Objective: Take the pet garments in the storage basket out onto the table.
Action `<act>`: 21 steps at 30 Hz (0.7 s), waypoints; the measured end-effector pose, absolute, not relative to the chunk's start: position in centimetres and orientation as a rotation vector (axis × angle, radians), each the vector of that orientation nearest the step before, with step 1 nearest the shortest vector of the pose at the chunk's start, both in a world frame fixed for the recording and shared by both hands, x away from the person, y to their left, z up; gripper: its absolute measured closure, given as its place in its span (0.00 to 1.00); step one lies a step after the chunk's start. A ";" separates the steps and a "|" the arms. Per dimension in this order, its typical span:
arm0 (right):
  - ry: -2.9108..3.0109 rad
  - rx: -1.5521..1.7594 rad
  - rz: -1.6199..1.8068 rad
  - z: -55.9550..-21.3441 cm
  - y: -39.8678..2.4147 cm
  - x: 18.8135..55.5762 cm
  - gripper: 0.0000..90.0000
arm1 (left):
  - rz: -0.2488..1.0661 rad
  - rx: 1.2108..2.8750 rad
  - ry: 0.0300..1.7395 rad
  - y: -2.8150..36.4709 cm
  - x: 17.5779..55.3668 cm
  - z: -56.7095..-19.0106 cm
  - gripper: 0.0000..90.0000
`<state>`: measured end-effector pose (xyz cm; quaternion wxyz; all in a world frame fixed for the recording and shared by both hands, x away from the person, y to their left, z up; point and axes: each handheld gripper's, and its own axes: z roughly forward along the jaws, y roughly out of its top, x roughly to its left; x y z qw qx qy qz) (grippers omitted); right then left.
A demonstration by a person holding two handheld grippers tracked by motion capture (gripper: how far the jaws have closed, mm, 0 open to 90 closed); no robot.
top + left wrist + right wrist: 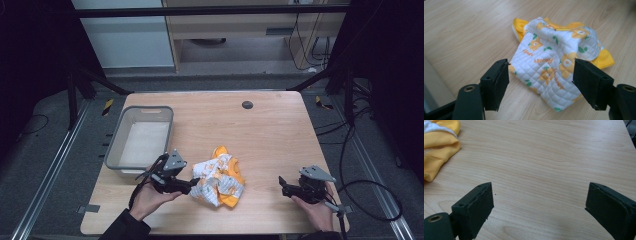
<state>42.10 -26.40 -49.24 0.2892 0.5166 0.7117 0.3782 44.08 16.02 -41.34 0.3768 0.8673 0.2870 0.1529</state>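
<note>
A pale wooden worktop [270, 135] carries a grey plastic bin [141, 141] at nine o'clock. A crumpled white-and-orange quilted cloth [219, 180] lies near six o'clock. A small dark round disc [247, 104] sits towards twelve o'clock.

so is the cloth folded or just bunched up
Bunched up. The quilted cloth lies in a crumpled heap on the table, its white flower-print side rolled over the yellow side, with no neat folds or squared edges.

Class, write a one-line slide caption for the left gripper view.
Open left gripper with jaws either side of a crumpled quilted flower-print cloth on the wooden table.
</note>
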 end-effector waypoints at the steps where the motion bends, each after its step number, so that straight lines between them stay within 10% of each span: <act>1: 1.900 1.374 1.006 -49.3 -26.4 42.1 0.09 | 0.395 2.207 0.745 16.3 43.9 -41.4 0.32; 21: 1.919 1.366 1.000 -49.3 -26.2 42.0 0.08 | 0.428 2.117 0.895 21.7 41.4 -44.6 0.31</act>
